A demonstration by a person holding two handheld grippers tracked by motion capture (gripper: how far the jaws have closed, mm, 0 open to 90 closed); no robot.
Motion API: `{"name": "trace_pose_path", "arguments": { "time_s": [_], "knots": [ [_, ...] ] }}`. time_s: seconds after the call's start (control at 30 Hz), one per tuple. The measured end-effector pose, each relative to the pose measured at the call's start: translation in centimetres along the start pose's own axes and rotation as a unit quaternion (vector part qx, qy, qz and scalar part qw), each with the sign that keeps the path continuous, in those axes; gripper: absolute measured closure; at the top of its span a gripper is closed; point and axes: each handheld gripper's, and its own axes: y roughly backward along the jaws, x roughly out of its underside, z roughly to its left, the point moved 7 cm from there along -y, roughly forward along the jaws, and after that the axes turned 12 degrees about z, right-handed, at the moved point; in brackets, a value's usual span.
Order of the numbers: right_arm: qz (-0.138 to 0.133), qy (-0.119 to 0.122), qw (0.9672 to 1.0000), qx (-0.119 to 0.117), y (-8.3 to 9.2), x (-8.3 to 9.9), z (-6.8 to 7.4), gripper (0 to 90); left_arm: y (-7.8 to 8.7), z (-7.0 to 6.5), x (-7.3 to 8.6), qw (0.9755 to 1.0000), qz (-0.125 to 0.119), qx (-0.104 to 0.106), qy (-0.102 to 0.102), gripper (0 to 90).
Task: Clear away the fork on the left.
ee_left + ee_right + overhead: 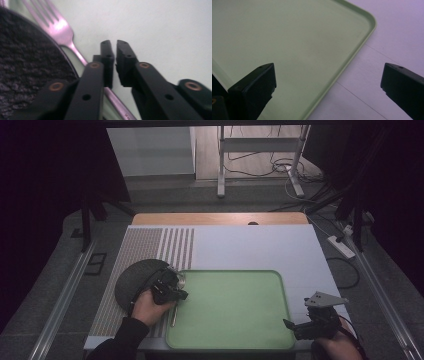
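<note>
The slim silver metal fork is seen lying betw. the dark round speckled plate & green plastic tray, w/ the left gripper nearly closed, empty, beside it, prob. just released, while the right gripper is held wide apart, idle.

Metal fork flat beside dark plate

Dark curtains flank the white tabletop; beyond it, grey floor, tangled cables, a metal stand.
</note>
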Motion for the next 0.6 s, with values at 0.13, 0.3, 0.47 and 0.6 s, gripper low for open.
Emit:
{"name": "trace_pose_path", "arguments": {
  "time_s": [0.13,0.3,0.47,0.6],
  "knots": [
    [-0.001,0.0,1.0,0.0,0.0,0.0,0.0,0.3,0.6,-0.2,-0.1,0.9997,-0.023,-0.005,-0.009,59.4],
    [-0.001,0.0,1.0,-0.001,0.0,0.0,0.0,0.3,0.8,0.0,0.0,0.9992,-0.037,-0.014,-0.011,42.3],
    [-0.001,-0.001,1.0,-0.001,0.0,0.0,0.0,0.3,1.2,0.2,0.0,0.9981,-0.059,-0.009,-0.015,29.3],
    [-0.001,-0.001,1.0,-0.002,0.0,0.0,0.0,0.3,1.2,0.1,0.4,0.9974,-0.066,0.012,-0.026,17.8]
  ]
}}
